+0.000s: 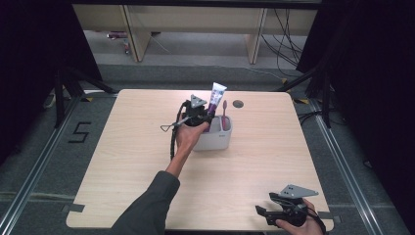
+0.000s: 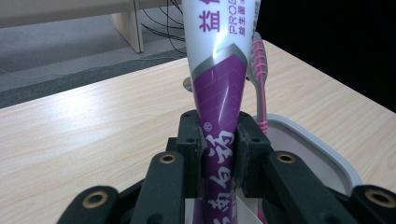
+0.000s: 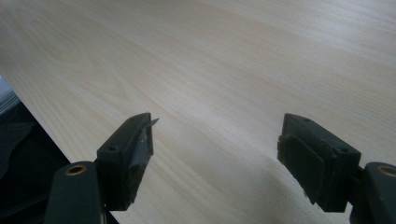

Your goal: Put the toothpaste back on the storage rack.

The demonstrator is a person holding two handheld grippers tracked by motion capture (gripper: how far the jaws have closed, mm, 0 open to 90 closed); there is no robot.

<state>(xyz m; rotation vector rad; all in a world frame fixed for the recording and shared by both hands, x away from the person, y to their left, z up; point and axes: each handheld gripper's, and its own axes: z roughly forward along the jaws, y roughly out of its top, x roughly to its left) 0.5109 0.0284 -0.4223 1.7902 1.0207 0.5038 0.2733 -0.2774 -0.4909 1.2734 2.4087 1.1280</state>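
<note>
Two grippers: left gripper [image 2: 218, 154] fingers clamp the toothpaste tube [image 2: 219, 84] upright over the cup [image 1: 214, 139] beside the toothbrush [image 1: 224, 113], right gripper [image 3: 215, 149] fingers wide, idle above the tabletop [image 3: 233, 65].

Purple-and-white toothpaste tube [image 2: 219, 88], pink toothbrush [image 2: 259, 70], white holder [image 1: 215, 139].
</note>
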